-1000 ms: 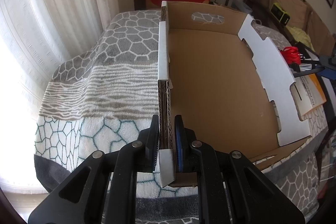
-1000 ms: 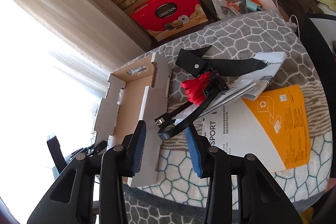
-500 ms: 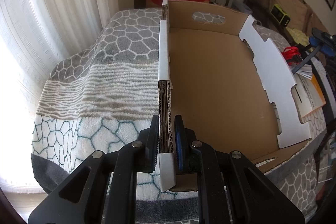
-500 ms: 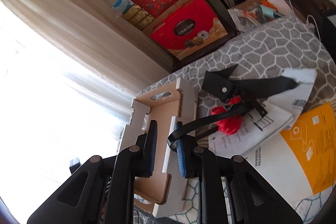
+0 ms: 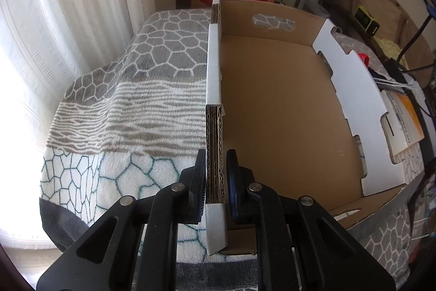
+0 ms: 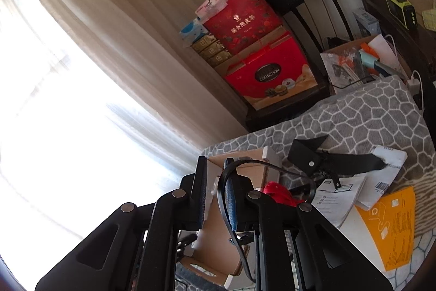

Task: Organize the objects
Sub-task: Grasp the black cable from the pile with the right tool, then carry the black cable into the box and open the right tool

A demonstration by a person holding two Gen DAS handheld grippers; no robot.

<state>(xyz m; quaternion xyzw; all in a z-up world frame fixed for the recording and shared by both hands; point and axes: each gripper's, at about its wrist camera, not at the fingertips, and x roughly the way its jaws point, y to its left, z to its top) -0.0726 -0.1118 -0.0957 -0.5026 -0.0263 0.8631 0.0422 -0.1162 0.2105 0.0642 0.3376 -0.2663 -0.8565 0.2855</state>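
The left gripper [image 5: 215, 179] is clamped on the side wall of the cardboard box [image 5: 278, 111], which sits on the patterned blanket [image 5: 130, 89] near its window-side edge. The right gripper [image 6: 215, 192] is lifted above the box, its jaws a little apart with a black strap [image 6: 222, 198] looped over the right finger; whether they pinch it I cannot tell. Papers [image 6: 340, 198] and an orange booklet [image 6: 392, 222] lie toward the blanket's opposite edge.

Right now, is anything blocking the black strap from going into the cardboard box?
Nothing visible does. The black strap hangs on the right gripper near the cardboard box, whose floor looks bare. The left gripper clamps only its left wall.
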